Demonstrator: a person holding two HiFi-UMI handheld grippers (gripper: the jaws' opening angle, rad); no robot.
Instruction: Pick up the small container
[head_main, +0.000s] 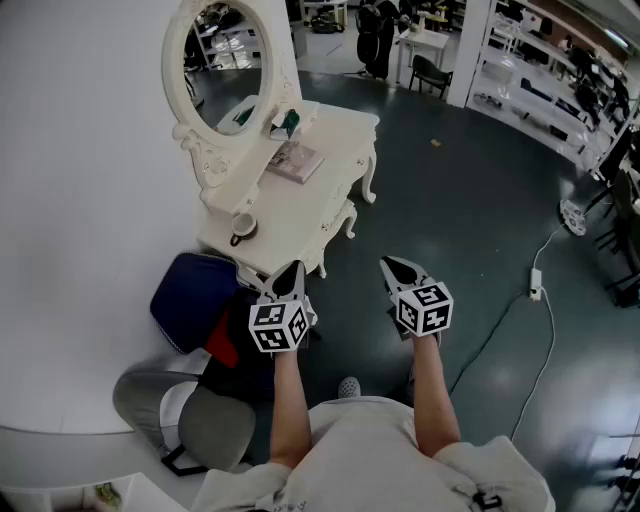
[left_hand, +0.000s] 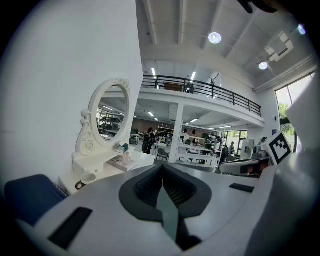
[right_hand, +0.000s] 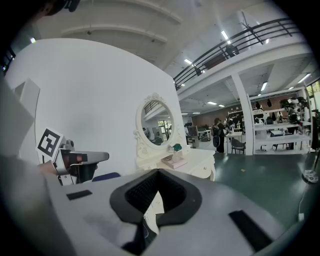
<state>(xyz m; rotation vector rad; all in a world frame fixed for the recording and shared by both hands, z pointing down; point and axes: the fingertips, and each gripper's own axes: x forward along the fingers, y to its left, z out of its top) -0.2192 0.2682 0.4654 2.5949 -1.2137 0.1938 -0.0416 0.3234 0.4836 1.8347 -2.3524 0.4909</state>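
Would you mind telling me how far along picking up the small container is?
Nothing done yet: the small container sits on the white dressing table. Nothing in hand: left gripper and right gripper are shut, empty, short of the table. Left to do: approach, open, grasp, lift.

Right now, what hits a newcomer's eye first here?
The ornate white dressing table with its oval mirror stands against the white wall at the upper left of the head view. A small container sits at the table's near end, with a book farther along. The left gripper and right gripper hang over the dark floor short of the table, fingers together, both empty.
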